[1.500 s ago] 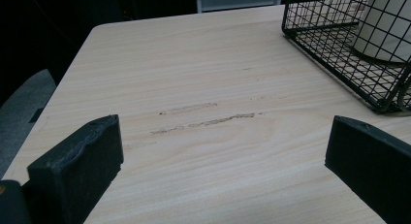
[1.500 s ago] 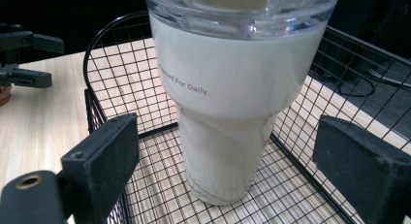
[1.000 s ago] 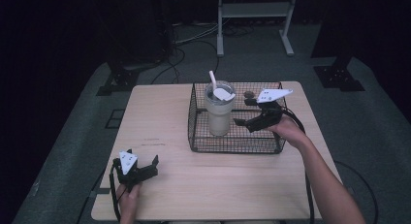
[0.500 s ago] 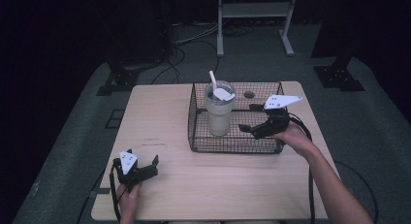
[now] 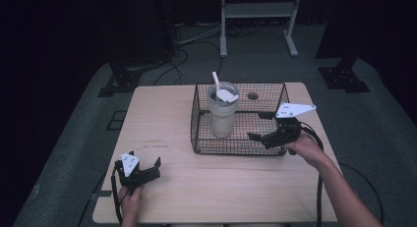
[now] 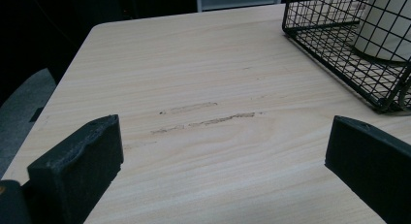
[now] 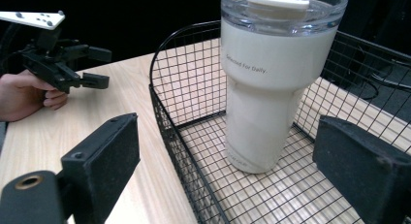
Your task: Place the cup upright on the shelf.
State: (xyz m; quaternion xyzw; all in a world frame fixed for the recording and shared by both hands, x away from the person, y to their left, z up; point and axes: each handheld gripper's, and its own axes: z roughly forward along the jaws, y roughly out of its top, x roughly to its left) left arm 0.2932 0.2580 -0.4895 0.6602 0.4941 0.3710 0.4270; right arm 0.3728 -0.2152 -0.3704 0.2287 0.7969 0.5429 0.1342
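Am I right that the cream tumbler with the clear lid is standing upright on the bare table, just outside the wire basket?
Not quite: the tumbler is upright, but it stands inside the wire basket, on its mesh floor, not on the bare table. The right gripper view shows this clearly.

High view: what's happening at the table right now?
A person holds a gripper in each hand at a wooden table. A cream tumbler with a clear lid and straw stands upright inside a black wire basket. The right gripper is at the basket's near right side, jaws open, pointed at the tumbler without touching it. The left gripper sits near the table's front left corner, jaws open, holding nothing.
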